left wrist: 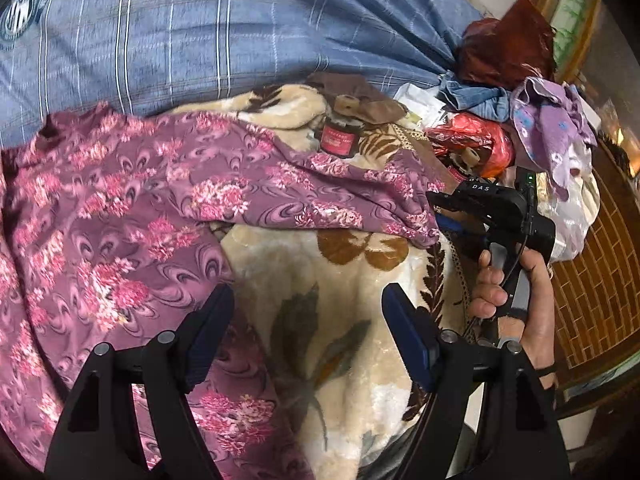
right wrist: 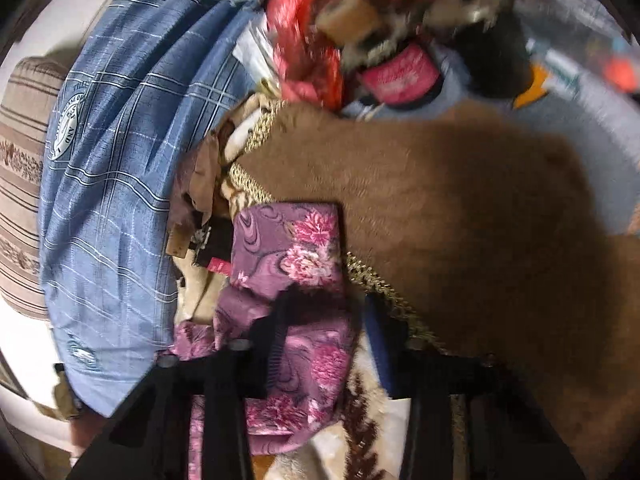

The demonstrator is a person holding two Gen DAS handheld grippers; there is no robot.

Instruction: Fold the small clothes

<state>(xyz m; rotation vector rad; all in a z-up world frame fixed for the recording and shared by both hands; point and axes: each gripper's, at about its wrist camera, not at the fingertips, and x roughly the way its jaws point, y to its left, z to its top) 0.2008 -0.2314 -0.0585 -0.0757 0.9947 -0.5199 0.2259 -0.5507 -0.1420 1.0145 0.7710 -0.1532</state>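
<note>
Currently my left gripper (left wrist: 308,344) is spread open, empty, above the beige blanket (left wrist: 304,280). Floral garment (left wrist: 120,208) lies with its long axis running 9 to 3 o'clock. My right gripper (right wrist: 326,344) stands parted around its corner.

I see a cream blanket (left wrist: 340,300) near me, a blue checked sheet (left wrist: 180,40) beyond, a pink-labelled jar (left wrist: 339,138) between them.
</note>
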